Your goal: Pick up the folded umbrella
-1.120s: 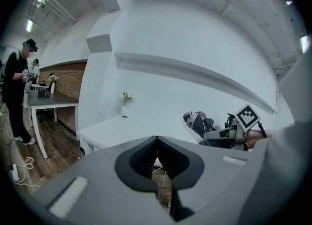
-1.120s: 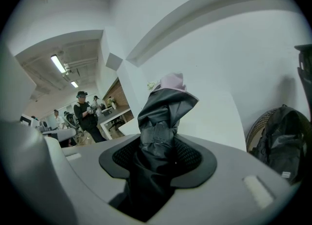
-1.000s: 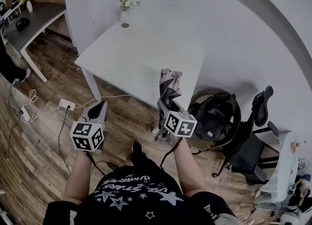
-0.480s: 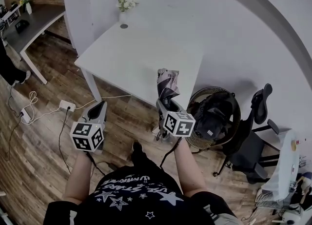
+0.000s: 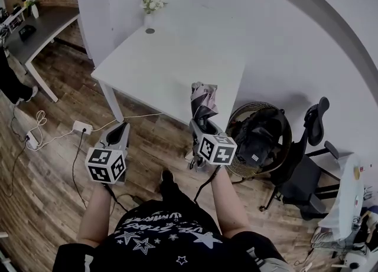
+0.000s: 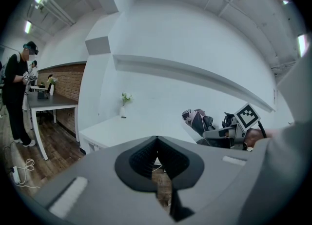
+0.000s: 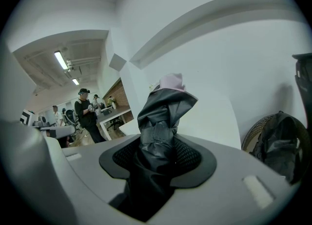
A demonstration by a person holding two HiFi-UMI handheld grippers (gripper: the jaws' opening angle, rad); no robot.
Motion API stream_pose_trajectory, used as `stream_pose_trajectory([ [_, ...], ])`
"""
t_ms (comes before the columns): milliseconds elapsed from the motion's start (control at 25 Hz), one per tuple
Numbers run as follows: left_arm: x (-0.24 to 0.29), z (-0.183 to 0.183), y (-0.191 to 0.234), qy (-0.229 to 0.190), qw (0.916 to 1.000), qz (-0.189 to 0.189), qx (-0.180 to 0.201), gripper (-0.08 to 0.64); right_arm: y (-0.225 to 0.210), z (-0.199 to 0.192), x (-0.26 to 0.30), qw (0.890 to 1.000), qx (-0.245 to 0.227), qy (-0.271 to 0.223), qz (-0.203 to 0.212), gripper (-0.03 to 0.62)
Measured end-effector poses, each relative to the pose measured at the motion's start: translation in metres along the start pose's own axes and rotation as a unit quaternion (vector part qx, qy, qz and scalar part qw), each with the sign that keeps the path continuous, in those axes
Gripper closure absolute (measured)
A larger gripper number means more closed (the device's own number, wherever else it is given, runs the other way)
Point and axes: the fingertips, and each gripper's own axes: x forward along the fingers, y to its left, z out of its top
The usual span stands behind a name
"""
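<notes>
Dark folded umbrella (image 7: 161, 116), clamped in right tool (image 5: 199, 124)

Blk umbrella (image 7: 158, 136), maybe pink-topped, wht table (image 5: 171, 58), wood-grain floor (image 5: 53, 164)

The folded umbrella (image 5: 204, 101) is being held in the air, with the jaws of the right hand-held gripper (image 5: 202, 125) pressing on its lower part. Its dark, crumpled fabric is bunching loosely, and a paler pink end is showing on top. It is pointing upward, over the white tabletop's (image 5: 165, 64) near edge.
</notes>
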Motion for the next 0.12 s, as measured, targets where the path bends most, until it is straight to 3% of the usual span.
stream_pose_trajectory([
  [120, -0.0033, -0.0008, -0.0017, 0.000, 1.0000, 0.000, 0.001, 0.557, 0.0006, -0.0015, -0.0034, 1.000, 0.000, 0.000, 0.000, 0.379],
])
